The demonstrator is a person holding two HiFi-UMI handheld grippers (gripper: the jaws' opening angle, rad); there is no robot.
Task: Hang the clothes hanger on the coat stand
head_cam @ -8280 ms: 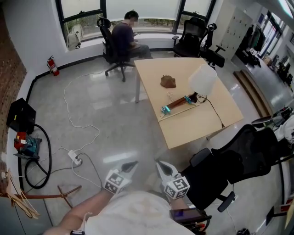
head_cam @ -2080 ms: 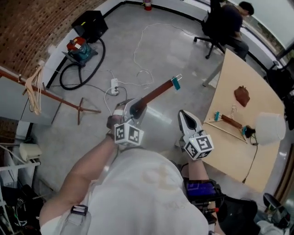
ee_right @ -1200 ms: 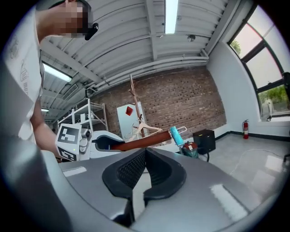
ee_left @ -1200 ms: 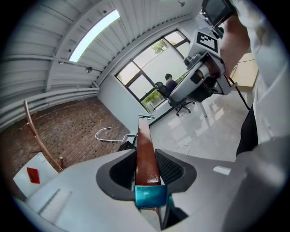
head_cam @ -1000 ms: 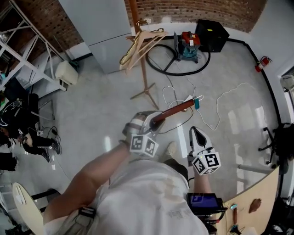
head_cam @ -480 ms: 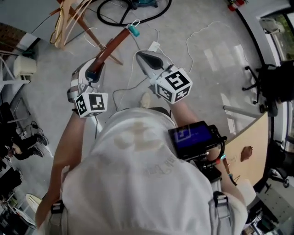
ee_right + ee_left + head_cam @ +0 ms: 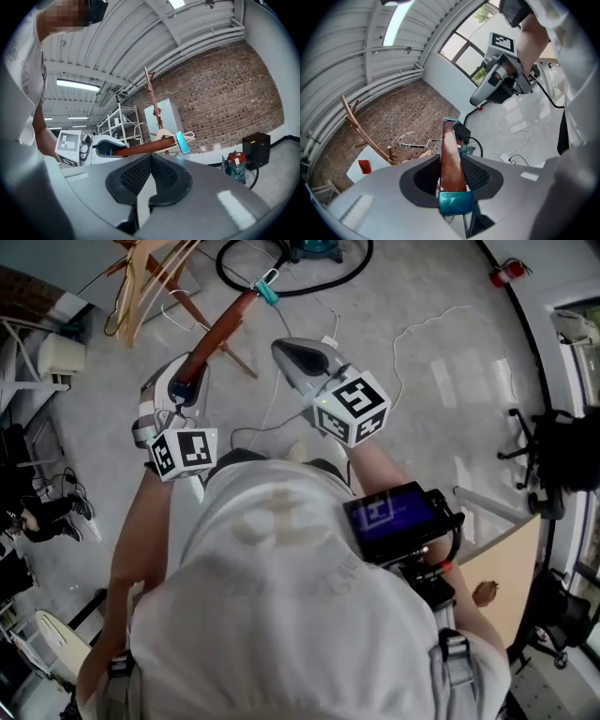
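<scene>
A brown wooden hanger (image 7: 220, 329) with a teal clip (image 7: 266, 290) at its far end sticks out from my left gripper (image 7: 182, 382), which is shut on it. In the left gripper view the hanger bar (image 7: 451, 154) runs between the pads, with its metal hook (image 7: 414, 141) beyond. My right gripper (image 7: 286, 351) is held beside it, shut and empty. The coat stand (image 7: 180, 298) with pale wooden hangers (image 7: 141, 277) stands at the upper left. In the right gripper view the coat stand (image 7: 154, 101) rises behind the hanger (image 7: 145, 148).
A vacuum cleaner with a black hose (image 7: 328, 277) lies on the floor ahead. A white cable (image 7: 422, 320) runs over the grey floor. A fire extinguisher (image 7: 503, 276) and a black office chair (image 7: 562, 460) are to the right. Metal shelves (image 7: 117, 124) stand left of the stand.
The head view has tipped further down, and the coat stand now lies at the upper left. Both grippers sit slightly higher in view. The left one still holds the hanger.
</scene>
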